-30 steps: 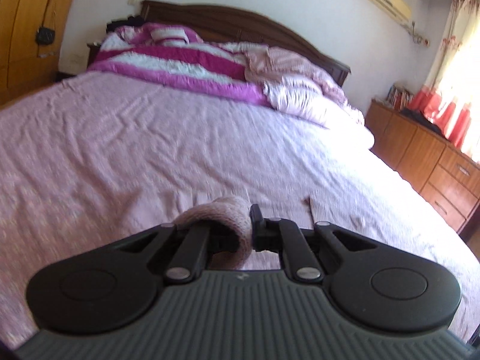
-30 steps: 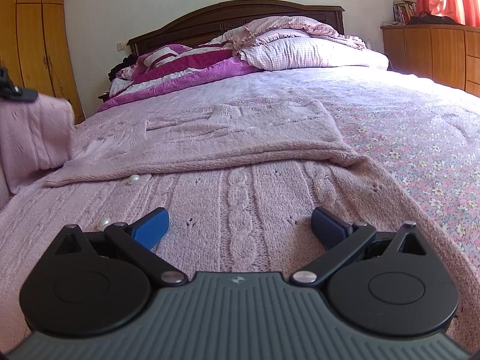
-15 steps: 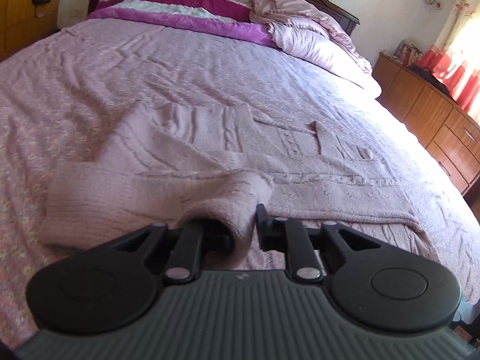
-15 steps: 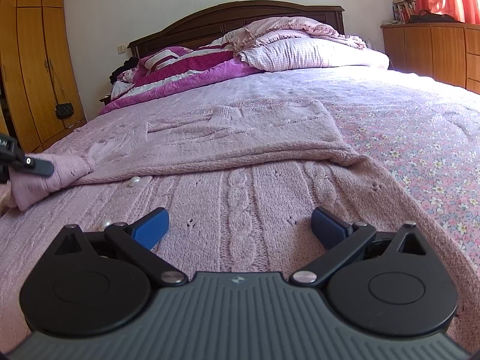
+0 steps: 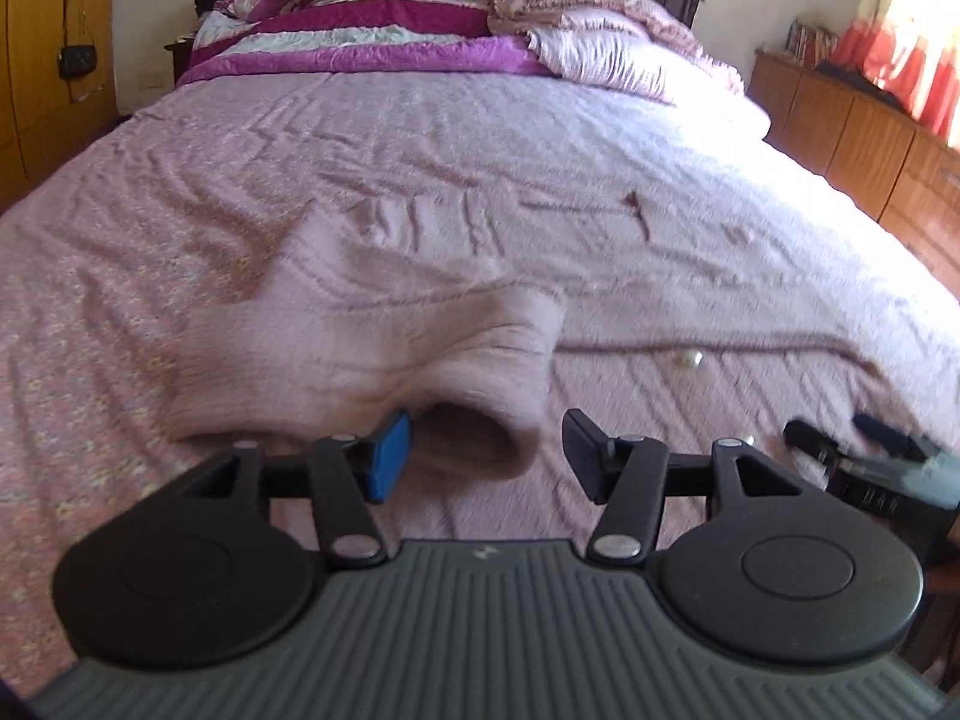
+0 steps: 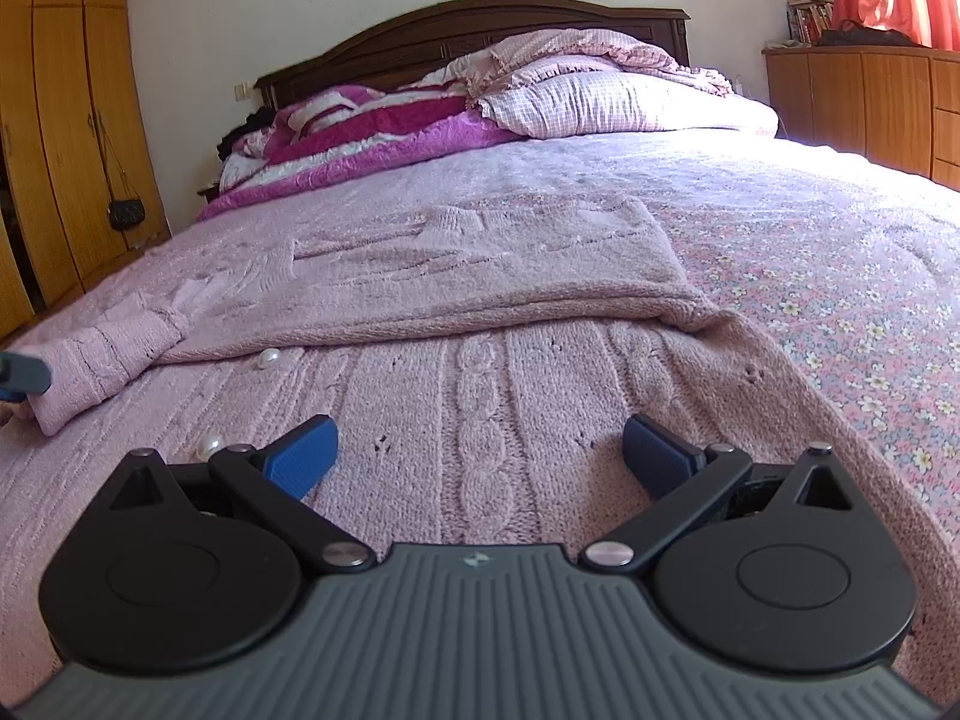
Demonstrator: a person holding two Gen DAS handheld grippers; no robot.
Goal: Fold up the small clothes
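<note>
lying on bed (image 6: 840,276): cardigan (image 6: 480,396) (no containers)

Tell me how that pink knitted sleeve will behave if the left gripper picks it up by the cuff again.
The sleeve will probably flop: it already lies slumped and creased across the cardigan. Its ribbed cuff gapes open between the left gripper pads, whose jaws have just been opening, so it likely squashes flat. The fuzzy knit should grip rather than slip.

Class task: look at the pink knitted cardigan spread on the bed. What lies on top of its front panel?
On the cardigan lie its folded-over sleeve and pearl-like buttons. Beneath it only the floral bedsheet around its edges shows; anything under the knit is hidden.
</note>
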